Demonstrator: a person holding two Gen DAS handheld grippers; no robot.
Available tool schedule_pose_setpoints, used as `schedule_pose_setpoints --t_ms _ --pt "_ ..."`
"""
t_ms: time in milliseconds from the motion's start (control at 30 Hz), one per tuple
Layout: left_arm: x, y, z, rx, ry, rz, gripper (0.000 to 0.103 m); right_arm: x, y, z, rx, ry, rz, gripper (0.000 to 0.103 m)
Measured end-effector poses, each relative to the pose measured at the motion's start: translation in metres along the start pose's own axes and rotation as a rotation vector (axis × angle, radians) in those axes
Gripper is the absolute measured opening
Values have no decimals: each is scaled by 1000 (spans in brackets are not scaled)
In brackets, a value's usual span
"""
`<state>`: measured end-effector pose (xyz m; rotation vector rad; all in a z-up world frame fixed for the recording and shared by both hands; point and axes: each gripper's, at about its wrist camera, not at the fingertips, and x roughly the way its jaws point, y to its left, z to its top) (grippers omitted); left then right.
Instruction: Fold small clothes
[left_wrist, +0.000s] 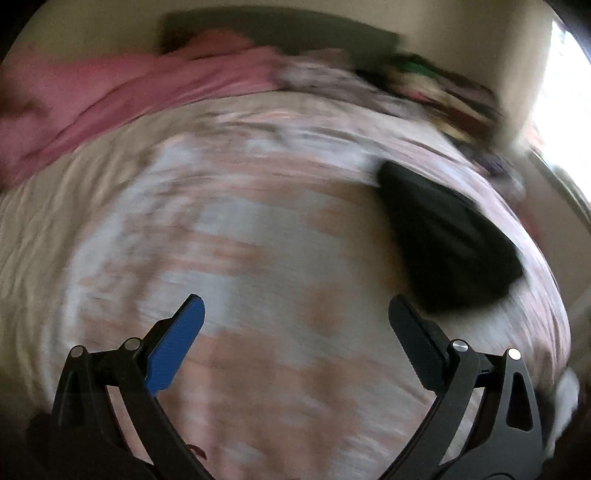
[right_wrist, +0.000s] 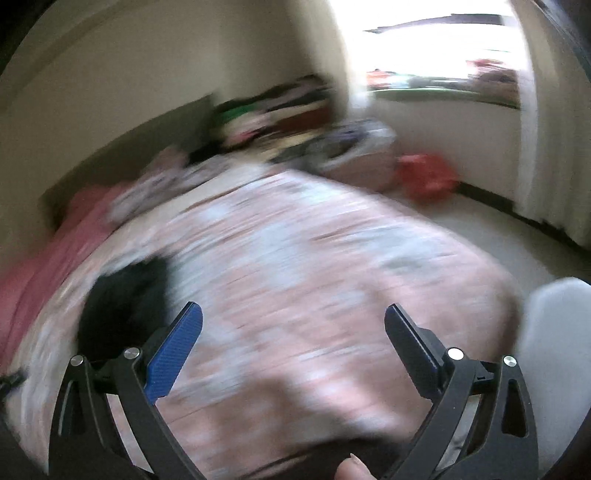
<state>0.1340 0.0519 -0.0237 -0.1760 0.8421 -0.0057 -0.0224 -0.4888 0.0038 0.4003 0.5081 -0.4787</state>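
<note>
Both views are smeared with motion blur, so I read only the coarse shapes. Nearest to me, my left gripper has its jaws spread wide with nothing between them, hanging above the bedspread, a pink and pale patterned cover. My right gripper is likewise spread wide and empty over the same cover, and a fingertip shows at the bottom edge of the right wrist view.

A little further out lies the black garment, a dark, folded-looking piece resting flat on the bedspread. In the left view it sits just beyond my right-hand finger; in the right view it sits beyond and beside my left-hand blue finger. Neither gripper touches it.

Further back, a pink blanket is bunched along the far left of the bed. Beyond that, a heap of mixed clothes is piled against the wall. On the floor near a bright window lies something red, too blurred to identify.
</note>
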Motion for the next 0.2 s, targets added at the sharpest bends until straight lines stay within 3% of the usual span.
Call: schedule_pose_setpoints --t_ms 67,200 --pt "10 58 22 -80 -7 122 93 1 -55 12 78 -34 -129 98" --pt "22 175 55 -177 -25 399 93 -6 -204 17 256 -53 -481 98"
